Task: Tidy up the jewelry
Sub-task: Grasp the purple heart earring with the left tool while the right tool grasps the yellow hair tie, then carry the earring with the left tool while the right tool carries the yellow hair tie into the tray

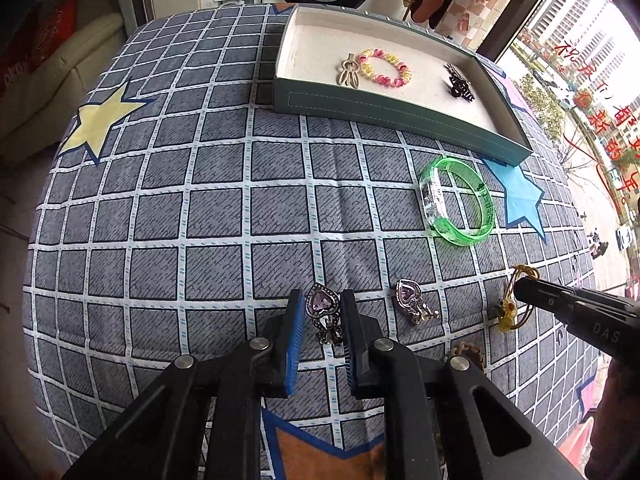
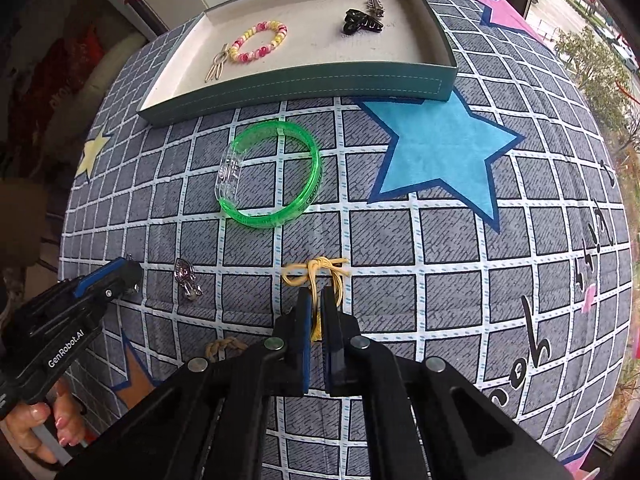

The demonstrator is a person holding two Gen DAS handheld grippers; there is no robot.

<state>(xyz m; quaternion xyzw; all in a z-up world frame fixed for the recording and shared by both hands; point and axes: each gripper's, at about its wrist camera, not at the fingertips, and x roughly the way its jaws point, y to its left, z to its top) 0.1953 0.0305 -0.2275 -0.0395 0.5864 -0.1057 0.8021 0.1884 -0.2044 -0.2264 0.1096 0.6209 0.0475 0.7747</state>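
My left gripper (image 1: pixel 322 297) is shut on a purple heart earring (image 1: pixel 320 310) just above the checked cloth. Its twin, a second heart earring (image 1: pixel 408 296), lies to the right on the cloth and also shows in the right wrist view (image 2: pixel 186 274). My right gripper (image 2: pixel 317 295) is shut on a knotted yellow cord (image 2: pixel 316 270) with a small yellow charm (image 1: pixel 506 312). A green bangle (image 2: pixel 272 176) lies flat between the grippers and the teal tray (image 2: pixel 300 88). The tray holds a pink-and-yellow bead bracelet (image 2: pixel 260 42), a beige clip (image 2: pixel 218 62) and a black claw clip (image 2: pixel 362 24).
A brown braided band (image 2: pixel 224 346) lies near the front edge, close to both grippers. A hand (image 2: pixel 44 428) holds the left gripper's handle. The cloth has a blue star (image 2: pixel 444 152) and a yellow star (image 1: pixel 102 122). A window runs along the right side.
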